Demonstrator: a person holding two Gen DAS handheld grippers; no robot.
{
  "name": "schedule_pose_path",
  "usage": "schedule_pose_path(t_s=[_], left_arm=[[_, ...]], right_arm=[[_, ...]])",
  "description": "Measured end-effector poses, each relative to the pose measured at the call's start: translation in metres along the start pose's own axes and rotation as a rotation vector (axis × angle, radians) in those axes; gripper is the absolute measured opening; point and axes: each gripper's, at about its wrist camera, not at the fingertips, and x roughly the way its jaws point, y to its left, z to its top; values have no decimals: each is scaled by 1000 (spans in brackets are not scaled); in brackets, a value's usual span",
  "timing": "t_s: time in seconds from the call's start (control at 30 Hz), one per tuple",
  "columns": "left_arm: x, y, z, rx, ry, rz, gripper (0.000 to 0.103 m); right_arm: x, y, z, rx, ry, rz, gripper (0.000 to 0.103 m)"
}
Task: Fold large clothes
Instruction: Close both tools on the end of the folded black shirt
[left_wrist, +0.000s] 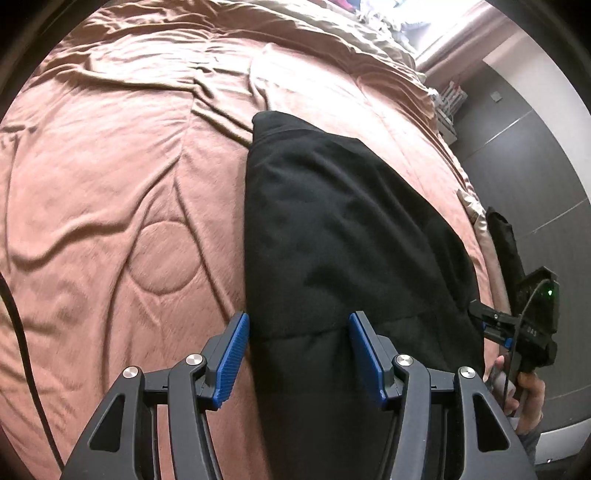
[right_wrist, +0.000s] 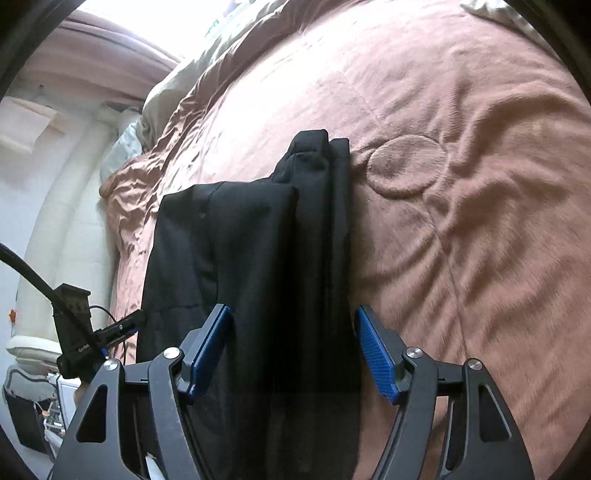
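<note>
Left wrist view: the black garment (left_wrist: 343, 236) lies on the bed, on a wrinkled pink quilt (left_wrist: 122, 192) stitched with a round pattern. It is folded into a long, thick strip running from the near edge of the view toward the far middle, narrowing to a rounded end. The cloth is matte, with one faint seam across it near the fingers. The left gripper (left_wrist: 299, 354) hovers over the near end of the strip with its blue-padded fingers (left_wrist: 231, 360) spread wide, nothing between them but the cloth below. At the right edge of the garment the right gripper (left_wrist: 491, 325) shows from the side, held by a hand (left_wrist: 524, 391); its fingers reach the cloth edge, but whether they pinch it cannot be told here. Beyond the bed on the right stands a dark grey wall (left_wrist: 524, 155), and a black cable (left_wrist: 22, 332) crosses the left side.

Right wrist view: the black garment (right_wrist: 258, 236) shows several stacked lengthwise layers, a narrower fold reaching farther than the wide panel on the left. The right gripper (right_wrist: 293, 350) has its blue fingers (right_wrist: 378, 360) wide apart, straddling the near part of the strip. The left gripper (right_wrist: 125, 326) touches the garment's left edge. Crumpled beige bedding (right_wrist: 166, 96) lies far left.
</note>
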Motion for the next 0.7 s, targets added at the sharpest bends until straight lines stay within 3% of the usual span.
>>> schedule_pose_path(t_s=[0.47, 0.7], left_arm=[[5, -55, 5, 165, 15, 126, 58], [17, -61, 10, 183, 27, 129, 58]], right_arm=[[6, -38, 22, 68, 57, 131, 75], [31, -48, 35, 97, 91, 203, 77]])
